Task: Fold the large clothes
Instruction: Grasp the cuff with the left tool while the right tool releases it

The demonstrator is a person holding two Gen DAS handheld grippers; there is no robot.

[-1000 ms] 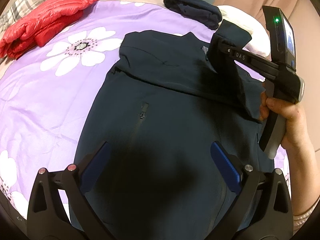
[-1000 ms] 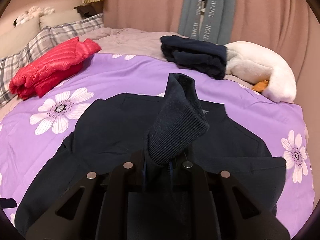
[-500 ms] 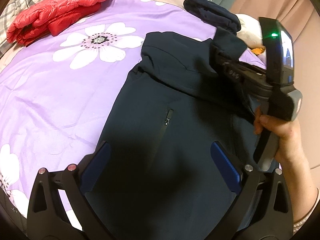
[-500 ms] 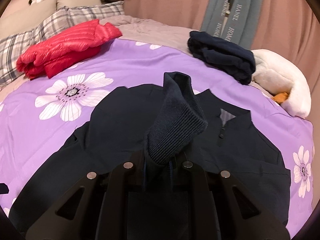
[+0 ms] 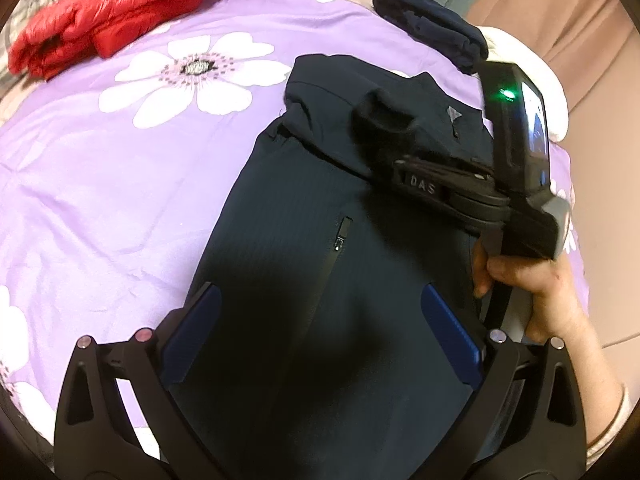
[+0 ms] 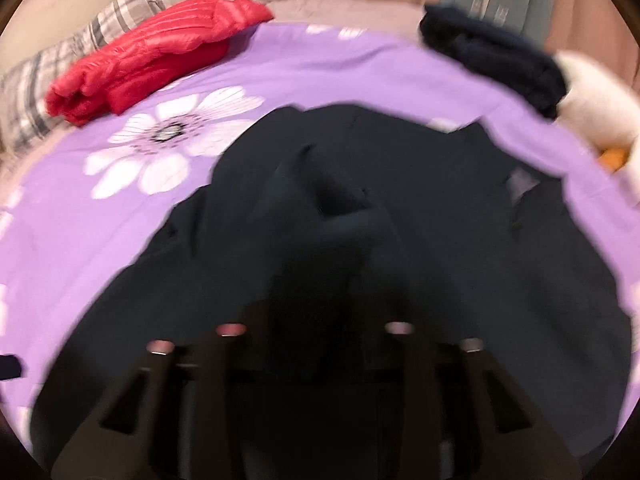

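Left wrist view: the left gripper [image 5: 320, 336] hovers spread over the navy jacket [image 5: 304, 264] on the bed [image 5: 100, 184]; the right gripper [image 5: 390, 132] has lowered the sleeve cuff [image 5: 378, 114] onto the chest

Right wrist view: blurred, its jaws are opening with the cuff between them, so the sleeve fold is laid

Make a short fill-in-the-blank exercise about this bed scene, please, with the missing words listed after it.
1. The dark jacket lies on a ____ sheet with white flowers.
2. The folded puffy jacket near the pillows is ____.
3. The left gripper has ____ pads on its fingers.
4. The sleeve cuff lies at the tip of the ____ gripper.

Missing words: purple; red; blue; right
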